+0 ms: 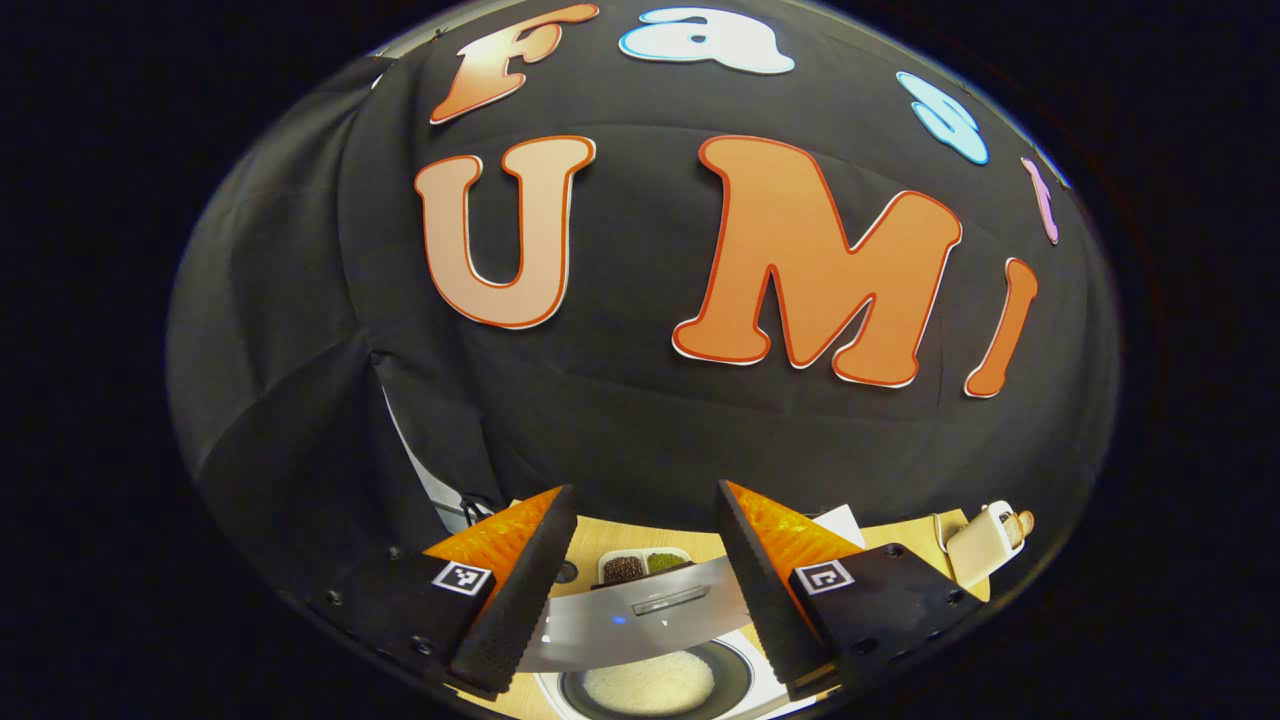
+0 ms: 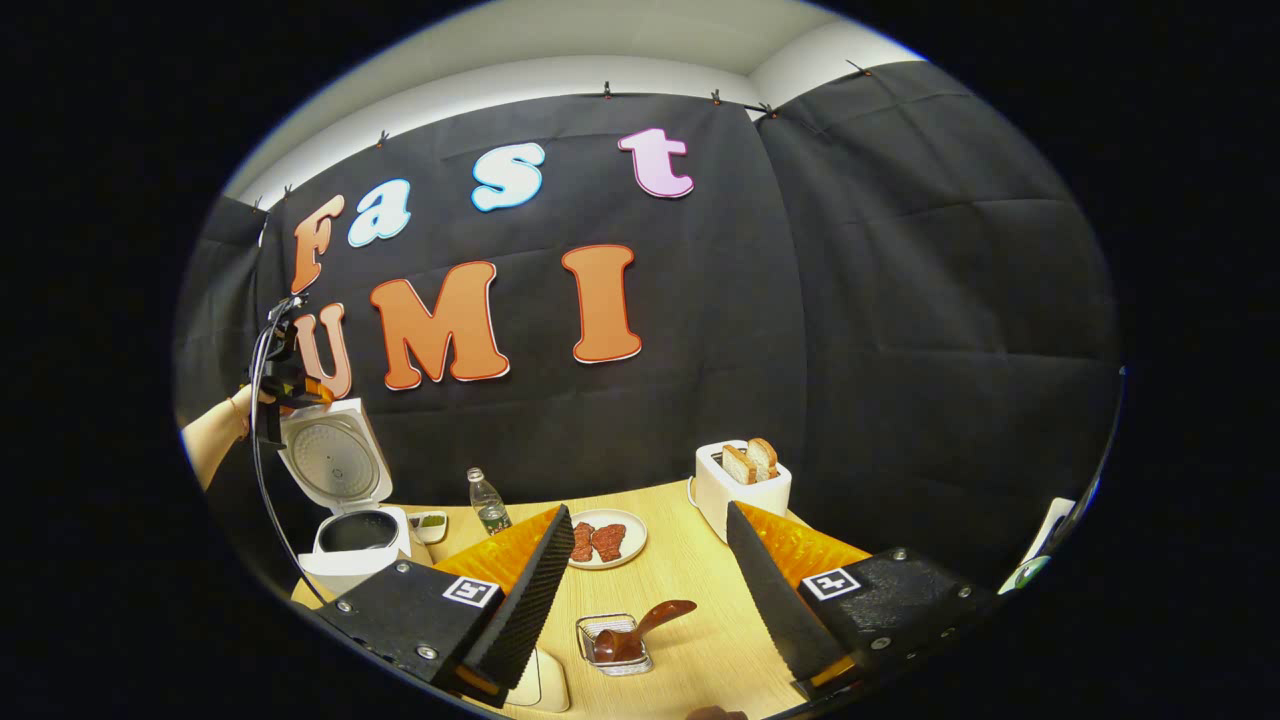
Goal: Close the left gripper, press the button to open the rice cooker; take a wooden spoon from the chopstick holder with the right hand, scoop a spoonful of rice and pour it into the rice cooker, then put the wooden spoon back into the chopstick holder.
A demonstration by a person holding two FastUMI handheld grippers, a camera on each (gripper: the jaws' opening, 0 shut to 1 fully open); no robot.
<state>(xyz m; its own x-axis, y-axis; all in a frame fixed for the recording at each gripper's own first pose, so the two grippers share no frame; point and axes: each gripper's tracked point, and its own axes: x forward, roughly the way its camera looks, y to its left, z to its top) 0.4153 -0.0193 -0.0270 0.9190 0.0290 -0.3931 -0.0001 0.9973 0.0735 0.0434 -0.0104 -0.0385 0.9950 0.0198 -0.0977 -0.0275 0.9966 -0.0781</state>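
Observation:
The white rice cooker [image 2: 350, 560] stands at the table's left with its lid [image 2: 330, 455] swung up. My left gripper [image 2: 290, 385], held by a hand, hovers at the lid's top edge. In the left gripper view that gripper [image 1: 645, 490] is open, and the silver lid edge [image 1: 630, 615] lies below its spread fingers. Under it is the dark inner pot [image 1: 650, 685] with a whitish patch like rice. My right gripper [image 2: 648, 510] is open with nothing between its fingers. Just ahead of it a wooden spoon [image 2: 650, 618] leans in a small wire holder [image 2: 612, 640].
A plate of red meat slices [image 2: 605, 540], a water bottle [image 2: 487, 500] and a white toaster with bread [image 2: 745, 480] stand on the wooden table [image 2: 700, 580]. A divided dish of beans [image 1: 645, 565] sits behind the cooker. A white container [image 2: 545, 682] lies under my right gripper's left finger.

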